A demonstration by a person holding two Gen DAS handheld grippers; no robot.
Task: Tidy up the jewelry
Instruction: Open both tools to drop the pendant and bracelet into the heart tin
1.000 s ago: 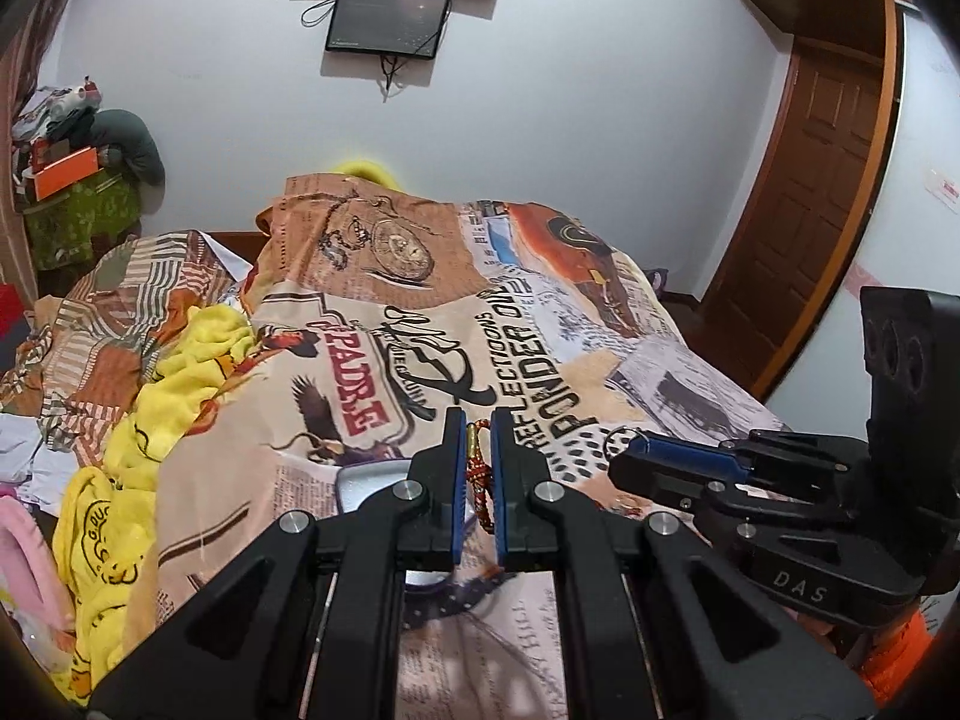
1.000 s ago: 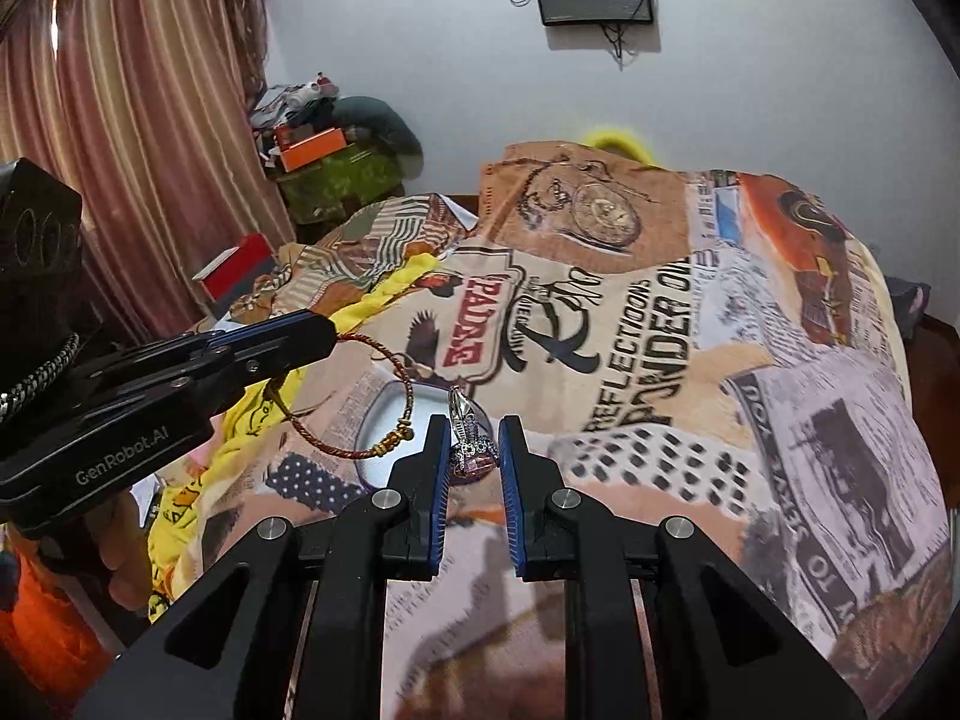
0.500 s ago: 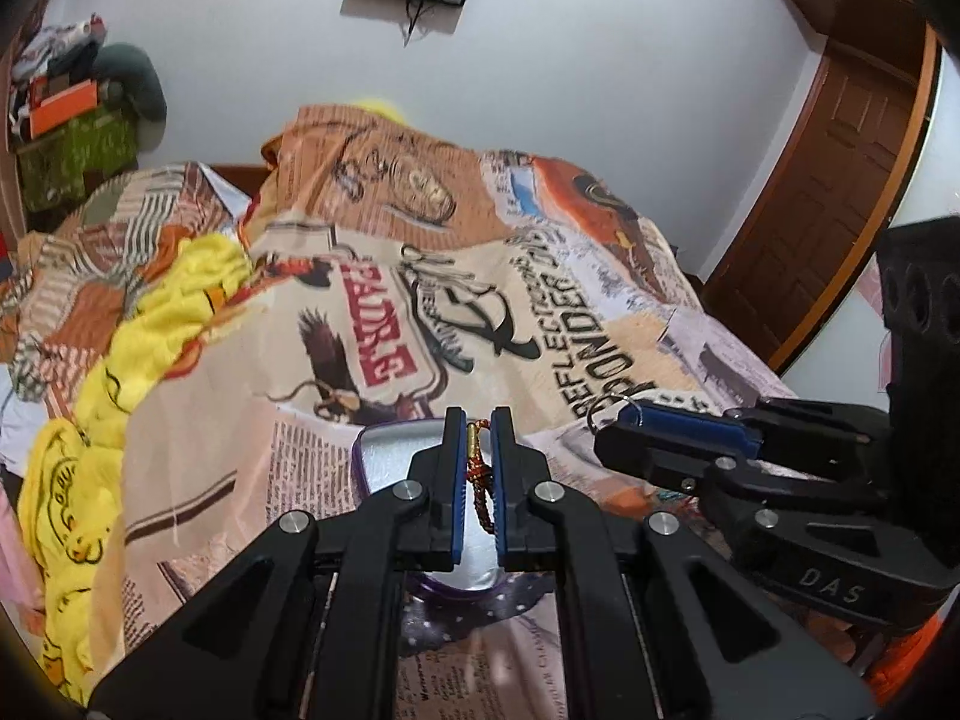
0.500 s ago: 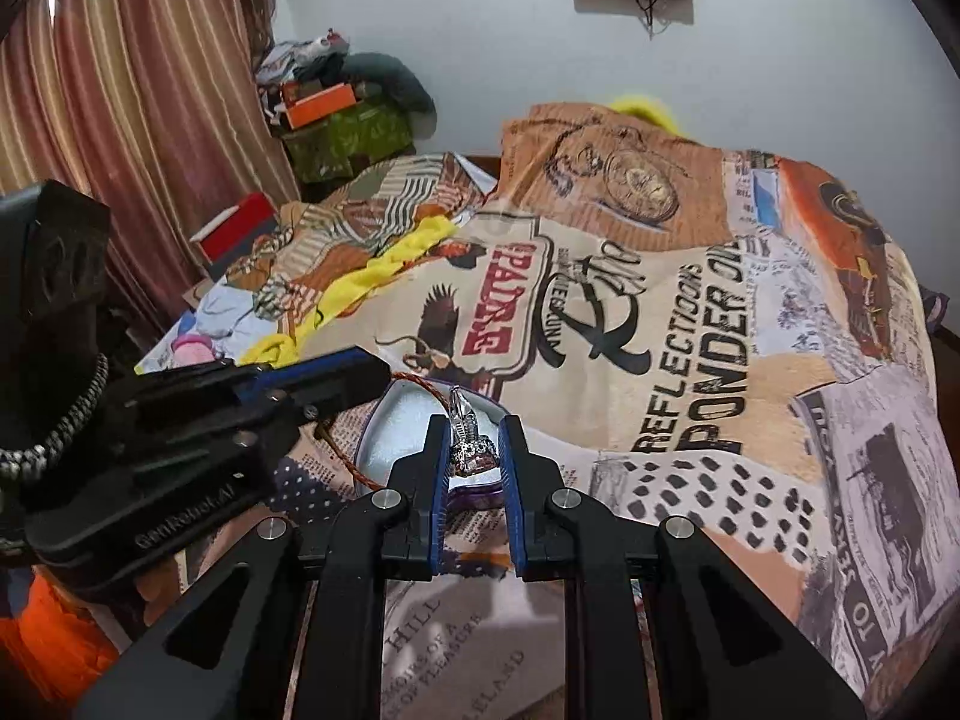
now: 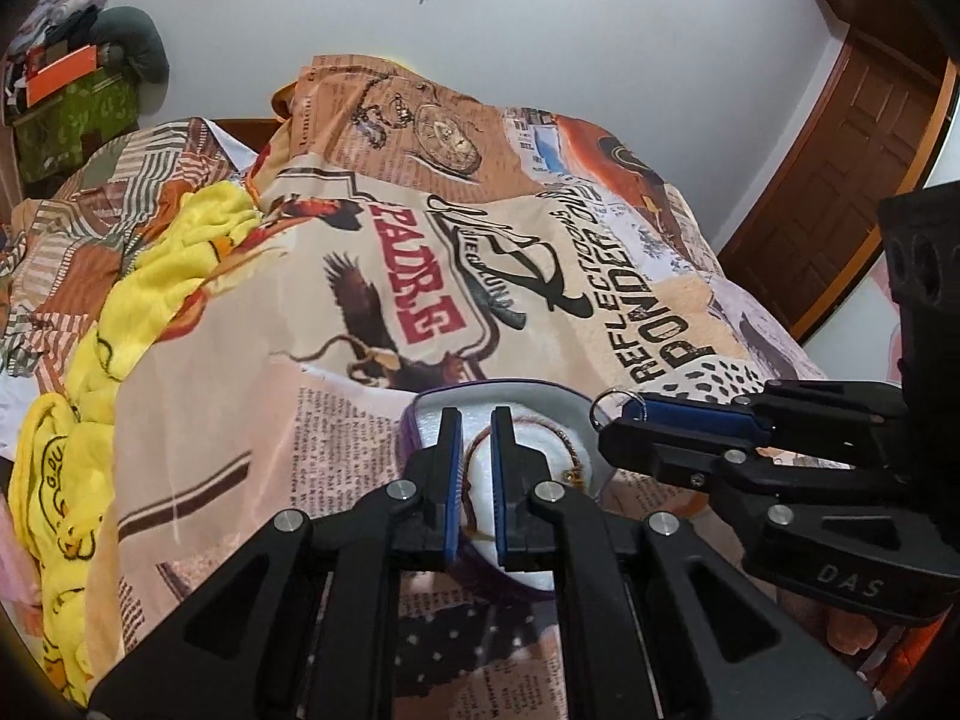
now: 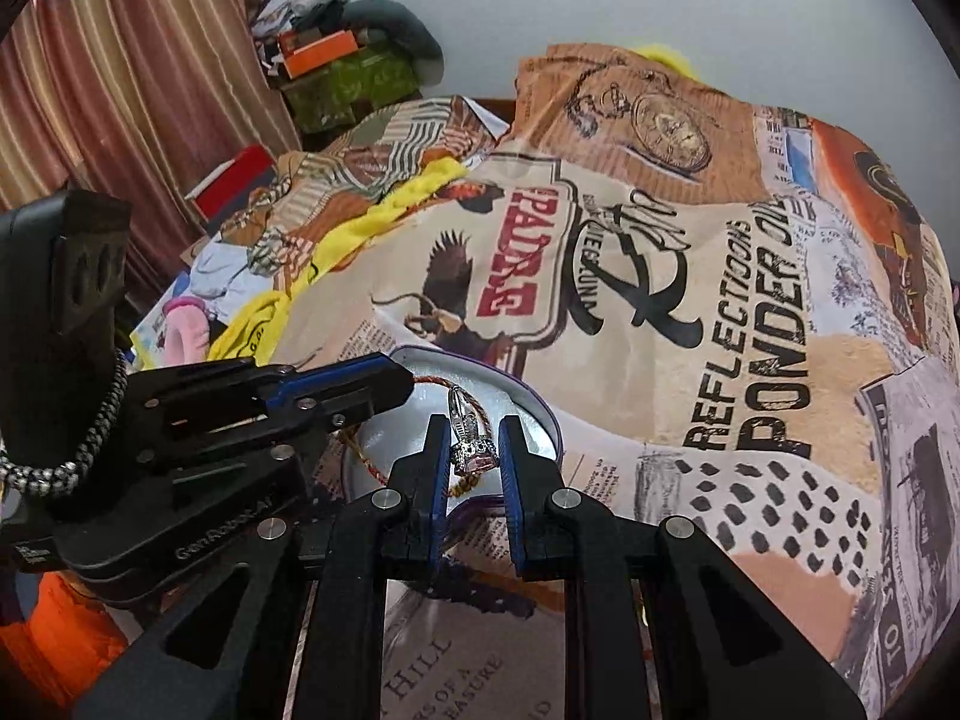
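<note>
A round purple-rimmed tin [image 5: 543, 399] [image 6: 528, 399] with a pale inside lies on the printed bedspread. A thin red-and-gold cord bracelet [image 5: 567, 441] [image 6: 354, 453] lies in the tin. My left gripper [image 5: 475, 420] [image 6: 390, 387] hovers over the tin with its jaws slightly apart, and the cord runs past them. My right gripper [image 6: 473, 438] [image 5: 624, 411] is shut on a silver ring [image 6: 471, 441] with a pink stone, just above the tin.
The bed is covered by a newspaper-print bedspread [image 5: 540, 276]. A yellow blanket [image 5: 90, 372] lies bunched at the left. Cluttered boxes [image 6: 336, 66] and curtains stand at the far left, and a wooden door [image 5: 840, 180] at the right.
Both grippers have come down over the tin. My left gripper's jaws have parted and the bracelet now lies in the tin. The right gripper still holds the ring.
</note>
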